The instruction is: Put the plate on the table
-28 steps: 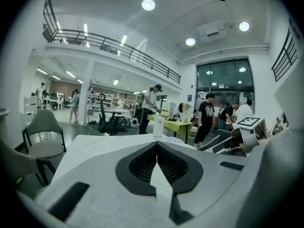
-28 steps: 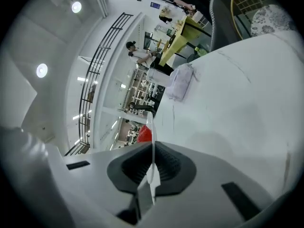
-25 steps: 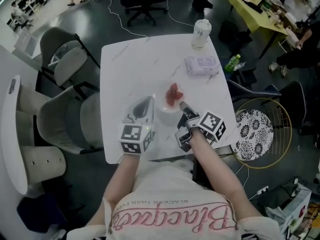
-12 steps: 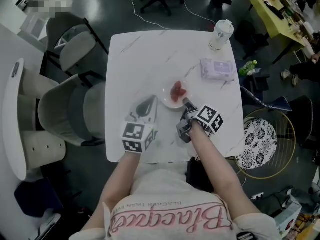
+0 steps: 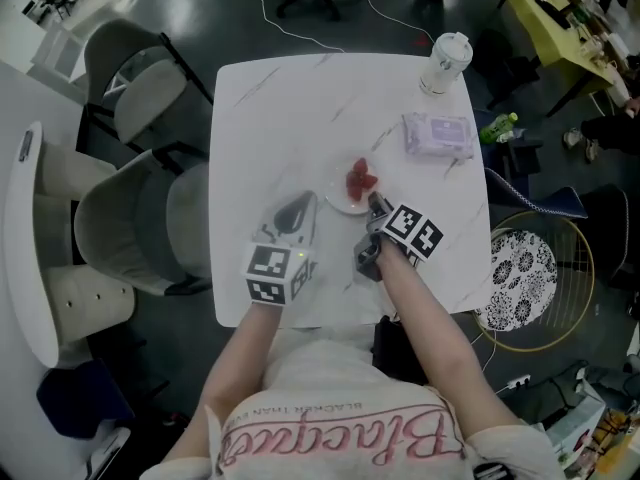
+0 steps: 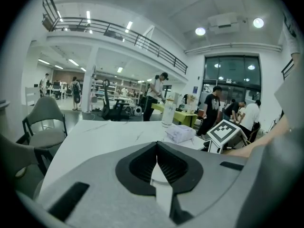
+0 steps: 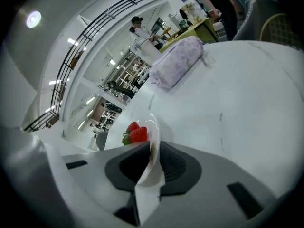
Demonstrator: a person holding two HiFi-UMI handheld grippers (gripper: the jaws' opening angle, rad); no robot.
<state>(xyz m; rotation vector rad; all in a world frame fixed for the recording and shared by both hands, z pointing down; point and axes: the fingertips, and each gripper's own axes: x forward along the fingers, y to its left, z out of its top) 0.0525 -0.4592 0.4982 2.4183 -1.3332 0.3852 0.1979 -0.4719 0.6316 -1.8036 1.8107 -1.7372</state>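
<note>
A small white plate (image 5: pixel 343 200) with red strawberries (image 5: pixel 360 180) rests on the white marble table (image 5: pixel 280 118), right of the middle. My right gripper (image 5: pixel 375 206) is at the plate's near rim. In the right gripper view the thin rim (image 7: pixel 153 127) stands between the jaws of that gripper (image 7: pixel 153 148), which are opening, and the strawberries (image 7: pixel 135 134) lie just beyond. My left gripper (image 5: pixel 292 213) hovers over the table left of the plate, apart from it. Its jaws (image 6: pixel 156 148) are shut with nothing in them.
A lidded cup (image 5: pixel 445 63) stands at the table's far right corner. A pale purple tissue pack (image 5: pixel 438 135) lies near the right edge, beyond the plate. Grey chairs (image 5: pixel 130 218) stand left of the table, and a round wire stool (image 5: pixel 525 273) is on the right.
The head view has shifted a little. The plate and both grippers keep about the same places on the table.
</note>
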